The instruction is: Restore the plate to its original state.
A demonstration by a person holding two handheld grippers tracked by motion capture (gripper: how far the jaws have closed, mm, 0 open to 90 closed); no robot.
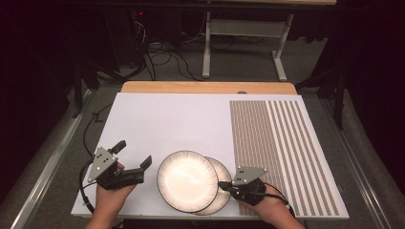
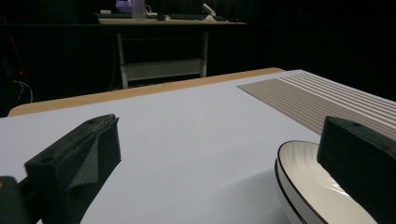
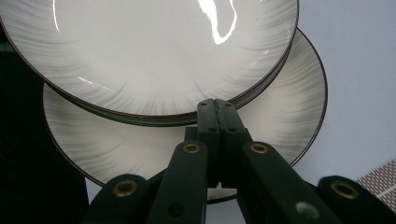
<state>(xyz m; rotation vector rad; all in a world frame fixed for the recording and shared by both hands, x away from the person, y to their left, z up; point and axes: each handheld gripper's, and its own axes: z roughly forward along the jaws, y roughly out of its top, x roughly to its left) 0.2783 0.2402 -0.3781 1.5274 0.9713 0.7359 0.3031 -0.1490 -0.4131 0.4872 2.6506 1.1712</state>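
Two white plates sit stacked near the table's [image 1: 162,119] front edge, the upper plate [image 1: 187,180] overlapping the lower plate [image 1: 220,195]. The right gripper [image 1: 222,185], jaws closed, seemingly touches their rims; the left gripper [image 1: 133,153] gapes empty beside them.

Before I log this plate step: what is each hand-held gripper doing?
Left hand-held gripper: open, holding nothing, beside the top plate.
Right hand-held gripper: closed, tips at the top plate's rim over the bottom plate; a grip cannot be told.
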